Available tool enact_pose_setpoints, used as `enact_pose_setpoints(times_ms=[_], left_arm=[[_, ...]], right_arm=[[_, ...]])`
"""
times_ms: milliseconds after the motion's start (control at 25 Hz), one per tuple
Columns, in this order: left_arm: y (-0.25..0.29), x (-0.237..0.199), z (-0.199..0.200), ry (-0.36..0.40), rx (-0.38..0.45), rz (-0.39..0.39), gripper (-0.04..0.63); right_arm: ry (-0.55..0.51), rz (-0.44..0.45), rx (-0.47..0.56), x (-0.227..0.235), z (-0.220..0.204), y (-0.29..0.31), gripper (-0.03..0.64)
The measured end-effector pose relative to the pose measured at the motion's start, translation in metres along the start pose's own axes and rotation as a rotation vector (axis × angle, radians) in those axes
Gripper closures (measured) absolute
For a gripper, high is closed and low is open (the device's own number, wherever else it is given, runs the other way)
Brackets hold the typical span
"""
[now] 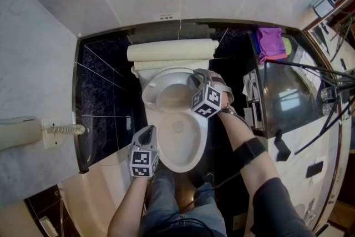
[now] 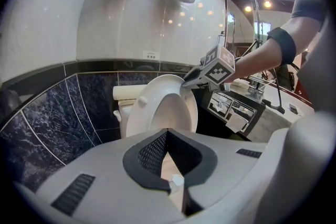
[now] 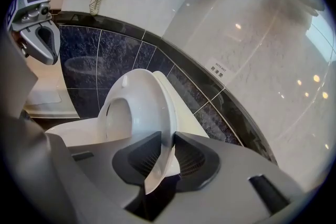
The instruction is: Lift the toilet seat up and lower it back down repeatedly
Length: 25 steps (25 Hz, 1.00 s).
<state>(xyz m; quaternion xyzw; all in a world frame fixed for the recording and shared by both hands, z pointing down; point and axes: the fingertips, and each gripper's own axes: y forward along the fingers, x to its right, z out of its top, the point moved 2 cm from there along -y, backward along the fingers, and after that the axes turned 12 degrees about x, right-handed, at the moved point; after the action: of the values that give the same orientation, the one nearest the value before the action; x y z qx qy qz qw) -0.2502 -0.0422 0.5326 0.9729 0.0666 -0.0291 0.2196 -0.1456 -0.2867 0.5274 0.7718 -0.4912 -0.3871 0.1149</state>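
Observation:
The white toilet seat (image 1: 164, 81) stands tilted up off the bowl (image 1: 183, 144), hinged below the cream tank (image 1: 172, 51). My right gripper (image 1: 197, 78) is shut on the seat's right rim, and in the right gripper view the rim (image 3: 149, 107) runs between its dark pads (image 3: 191, 157). The left gripper view shows the raised seat (image 2: 163, 107) with the right gripper (image 2: 193, 77) on its top edge. My left gripper (image 1: 146, 135) hangs at the bowl's front left, shut with nothing in it, and touches nothing.
Dark marble tiles (image 1: 105, 91) line the recess round the toilet. A wall phone (image 1: 22, 131) hangs at the left. On the right, a vanity counter (image 1: 288, 91) carries a purple cloth (image 1: 272, 43) and has a paper holder (image 1: 252, 98) on its side. The person's legs (image 1: 172, 202) stand before the bowl.

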Motion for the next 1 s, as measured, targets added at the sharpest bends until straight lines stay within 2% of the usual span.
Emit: enact_pose_setpoints(times_ms=[520,1000], left_arm=[[-0.009,0.030,-0.032,-0.041,-0.052,0.004,0.595],[-0.016,0.063,-0.052,-0.066,-0.054,0.040,0.595]], right_arm=[[-0.077,-0.007,0.037,-0.041,0.006,-0.055,0.525],[-0.107,0.029,0.093,-0.114,-0.004,-0.120,0.530]])
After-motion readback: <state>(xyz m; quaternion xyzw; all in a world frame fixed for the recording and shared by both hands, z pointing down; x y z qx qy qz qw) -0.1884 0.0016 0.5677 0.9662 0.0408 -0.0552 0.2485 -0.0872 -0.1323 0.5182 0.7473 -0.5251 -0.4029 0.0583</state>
